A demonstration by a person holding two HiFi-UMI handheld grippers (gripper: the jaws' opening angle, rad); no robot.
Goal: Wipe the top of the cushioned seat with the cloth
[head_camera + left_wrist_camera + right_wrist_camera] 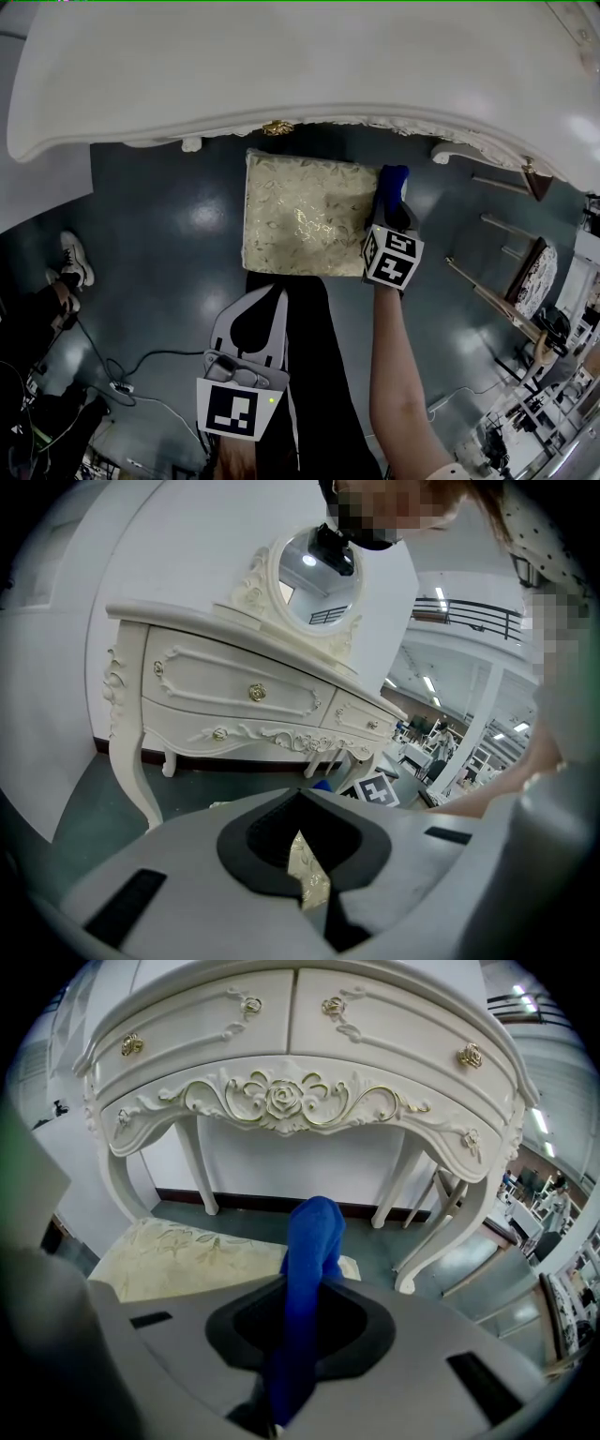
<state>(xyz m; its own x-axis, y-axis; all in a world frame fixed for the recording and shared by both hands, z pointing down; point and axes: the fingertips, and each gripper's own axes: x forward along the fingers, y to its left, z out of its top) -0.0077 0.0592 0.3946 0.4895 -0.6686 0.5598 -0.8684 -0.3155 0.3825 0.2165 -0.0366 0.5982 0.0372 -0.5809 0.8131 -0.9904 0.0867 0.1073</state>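
Right gripper (305, 1309) is clamped on a blue cloth (311, 1241), bunched into a narrow roll that sticks out past the jaws. In the head view the cloth (394, 183) sits at the far right corner of the cream, gold-patterned cushioned seat (305, 216). I can't tell if it's actually pressing on the fabric. Left gripper (277, 300) hangs off the near edge, jaws closed on nothing.

My worries: with the cloth that bunched, you'd only wipe a skinny strip, and the hard jaws could drag on the upholstery. Starting right on the corner, a stroke could slide off. Nothing's bracing the seat, so it might scoot towards the ornate white dressing table (281, 66).
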